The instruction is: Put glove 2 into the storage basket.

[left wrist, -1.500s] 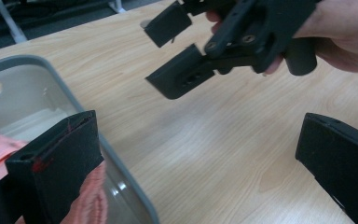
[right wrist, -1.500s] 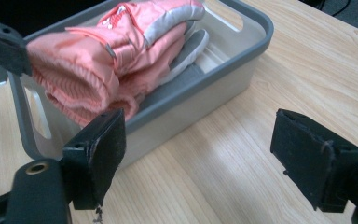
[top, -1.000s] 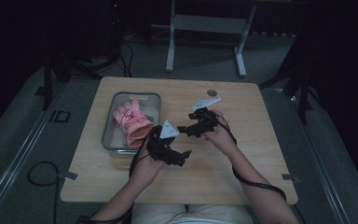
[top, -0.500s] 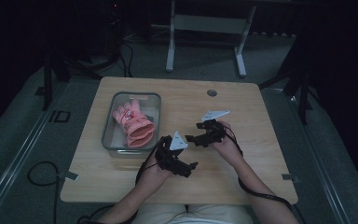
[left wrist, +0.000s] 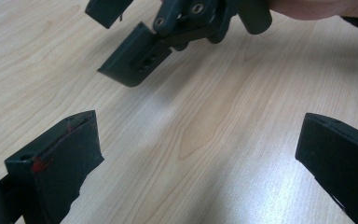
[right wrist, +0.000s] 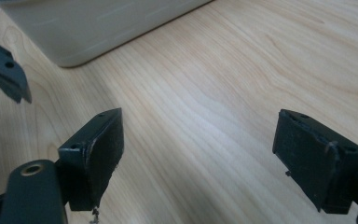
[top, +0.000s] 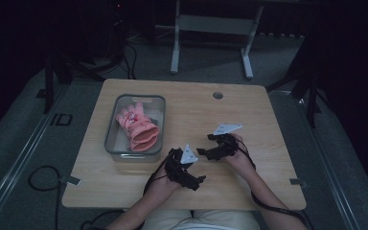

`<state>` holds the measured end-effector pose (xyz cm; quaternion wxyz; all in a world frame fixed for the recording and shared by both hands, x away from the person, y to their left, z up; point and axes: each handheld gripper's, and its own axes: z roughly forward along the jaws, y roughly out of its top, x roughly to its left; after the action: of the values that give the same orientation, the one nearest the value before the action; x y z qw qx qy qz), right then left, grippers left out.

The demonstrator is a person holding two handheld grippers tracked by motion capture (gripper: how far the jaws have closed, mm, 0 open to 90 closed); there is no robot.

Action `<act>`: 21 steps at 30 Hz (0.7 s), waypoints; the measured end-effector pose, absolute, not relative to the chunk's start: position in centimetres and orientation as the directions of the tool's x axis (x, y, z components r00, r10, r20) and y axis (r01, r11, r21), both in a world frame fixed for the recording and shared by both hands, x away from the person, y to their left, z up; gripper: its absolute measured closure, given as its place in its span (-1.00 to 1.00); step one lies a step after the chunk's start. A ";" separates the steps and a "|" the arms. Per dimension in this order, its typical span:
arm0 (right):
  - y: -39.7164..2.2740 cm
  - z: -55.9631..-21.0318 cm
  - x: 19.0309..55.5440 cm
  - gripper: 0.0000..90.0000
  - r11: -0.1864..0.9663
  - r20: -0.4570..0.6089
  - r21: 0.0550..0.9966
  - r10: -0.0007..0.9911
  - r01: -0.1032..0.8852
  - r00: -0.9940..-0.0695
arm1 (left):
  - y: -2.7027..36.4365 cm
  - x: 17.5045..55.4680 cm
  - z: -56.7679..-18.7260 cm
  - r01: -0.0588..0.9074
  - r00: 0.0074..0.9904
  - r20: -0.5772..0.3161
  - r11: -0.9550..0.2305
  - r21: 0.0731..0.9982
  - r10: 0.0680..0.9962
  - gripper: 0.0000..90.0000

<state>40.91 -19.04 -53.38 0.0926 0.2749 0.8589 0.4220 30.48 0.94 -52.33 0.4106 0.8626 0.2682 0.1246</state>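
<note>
Pink knitted glove is lying crumpled in a clear rectangular bin, left of both wide-open, empty grippers: left, right.

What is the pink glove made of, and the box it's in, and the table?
The pink glove looks like soft, padded fabric with a ribbed cuff. The box seems clear plastic, since you see through its walls. The table shows pale wood grain, maybe a laminate.

Pink glove, grey bin, pale woodgrain table.
</note>
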 end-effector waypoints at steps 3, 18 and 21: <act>-19.7 -54.0 40.7 -0.64 0.491 0.071 0.776 0.555 0.395 -0.829 | 1.0 30.5 -52.7 0.360 0.826 -0.005 -0.521 0.774 0.563 -1.00; -22.4 -55.5 40.1 -0.66 0.469 0.027 0.792 0.613 0.391 -0.790 | 1.3 30.7 -54.8 0.348 0.847 -0.001 -0.552 0.758 0.532 -1.00; -22.8 -55.9 40.1 -0.66 0.480 0.007 0.786 0.623 0.389 -0.782 | 1.4 30.8 -55.1 0.356 0.844 -0.003 -0.555 0.752 0.537 -1.00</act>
<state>40.05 -22.83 -55.87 0.1413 0.2981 0.8486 0.4137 30.79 1.37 -55.10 0.3968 0.8743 0.2552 0.1139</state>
